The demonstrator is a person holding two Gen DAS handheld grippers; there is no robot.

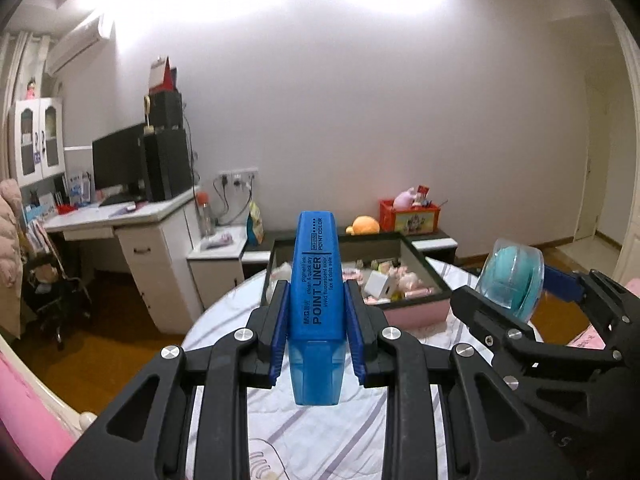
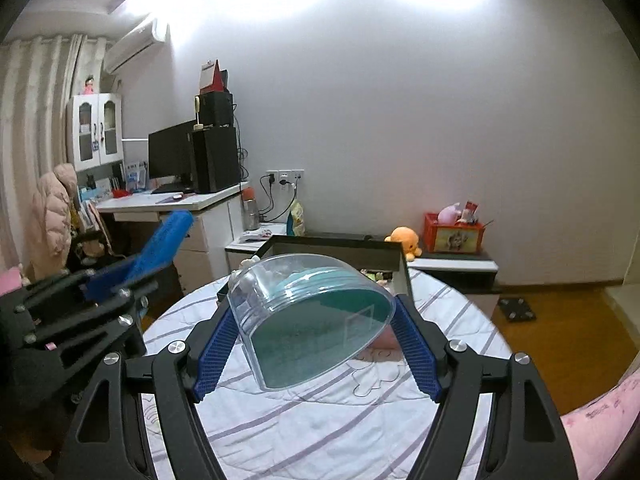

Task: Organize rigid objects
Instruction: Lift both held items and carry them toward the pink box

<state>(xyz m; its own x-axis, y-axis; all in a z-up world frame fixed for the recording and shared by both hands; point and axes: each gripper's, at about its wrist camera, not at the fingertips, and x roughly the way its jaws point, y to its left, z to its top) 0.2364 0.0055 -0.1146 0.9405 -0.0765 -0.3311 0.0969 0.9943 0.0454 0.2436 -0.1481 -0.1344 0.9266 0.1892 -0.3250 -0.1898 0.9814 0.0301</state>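
Two grippers are each carrying one item above the round table (image 1: pixel 320 432), with a box (image 1: pixel 404 312) of small objects waiting at 12 o'clock beyond them. In the left wrist view the left gripper (image 1: pixel 318 320) is clamping a blue highlighter (image 1: pixel 316 276) between its pads, squeezing the flat barrel on both sides near the middle, probably because that grip is keeping it from twisting. The highlighter's long axis is running along the fingers: its blunt end is pointing to 12 o'clock, away from the camera and toward the box, while its translucent cap is hanging back toward 6 o'clock. In the right wrist view the right gripper (image 2: pixel 316 332) is grasping a clear tape dispenser (image 2: pixel 312 320) with a teal roll inside, its jaws standing wide because the case is broad. The dispenser is lying tilted, its flat face turning toward the camera and its rounded edge arching at 12 o'clock, its width spanning 9 to 3 o'clock between the pads. Both items are hanging in the air, touching nothing but the pads. Judging by the box straight ahead, the two seem to be heading there for sorting, and the level, forward-pointing hold should be making a clean drop easier.
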